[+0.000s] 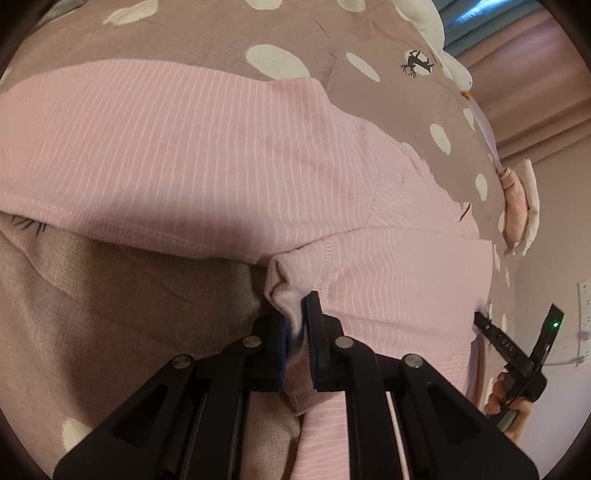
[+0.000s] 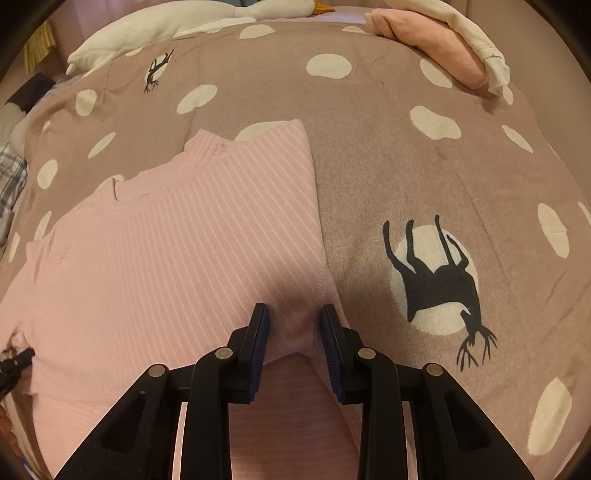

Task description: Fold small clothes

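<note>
A: What is the biggest thing in view?

B: A mauve bedspread (image 2: 388,155) with white spots and black deer prints, and it fills both views. One deer silhouette (image 2: 439,284) on a white disc lies just right of the right gripper.

A: And the garment?

B: A pink striped top (image 2: 166,251) lies spread on the bedspread, its neckline toward the far side in the right wrist view. In the left wrist view the same pink top (image 1: 177,155) stretches across the middle, with one corner lifted off the cover.

A: Anything else on the bed?

B: A folded pink cloth with a white one (image 2: 454,55) sits at the far right edge, well apart from the top. A white plush with an orange beak (image 2: 221,14) lies along the far edge.

A: What about the left gripper?

B: The left gripper (image 1: 299,332) has its jaws nearly closed, pinching a bunched fold of the top's edge between the blue pads.

A: And the right one?

B: The right gripper (image 2: 294,332) has its jaws partly apart, with a puckered bit of the top's hem between them. The fabric seems to meet both pads, so it looks gripped. In the left wrist view it shows at the far right (image 1: 480,321), a hand (image 1: 506,398) around its handle.
</note>
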